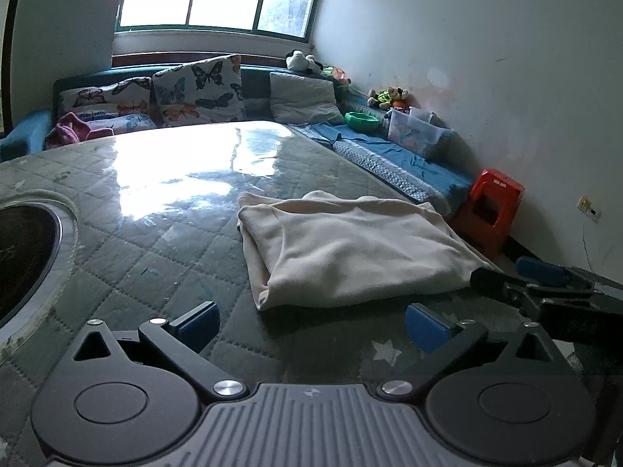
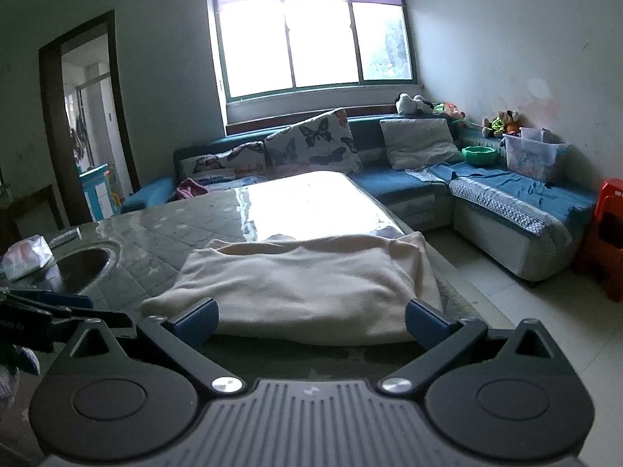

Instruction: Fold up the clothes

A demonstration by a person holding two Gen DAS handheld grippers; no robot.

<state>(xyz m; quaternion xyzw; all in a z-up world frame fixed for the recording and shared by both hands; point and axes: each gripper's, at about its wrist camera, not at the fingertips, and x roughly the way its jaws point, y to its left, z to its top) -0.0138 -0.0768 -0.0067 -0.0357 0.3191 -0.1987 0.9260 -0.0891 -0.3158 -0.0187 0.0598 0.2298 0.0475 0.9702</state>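
Your folded cream garment (image 2: 296,284) lies on the quilted table (image 1: 136,257), long axis running left to right, its near edge straight ahead of your right gripper (image 2: 311,323). Your left gripper (image 1: 311,325) sits off its left corner. Both stand wide apart, holding nothing.

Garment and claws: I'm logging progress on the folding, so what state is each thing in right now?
Cream garment: folded into a rough rectangle, lying flat on the quilted table.
Left claw: open, empty, just short of the garment.
Right claw: open, empty, the garment's near edge showing between its fingers, no contact visible.
Red stool: upright on the floor.
Window: shut, blind partly lowered.
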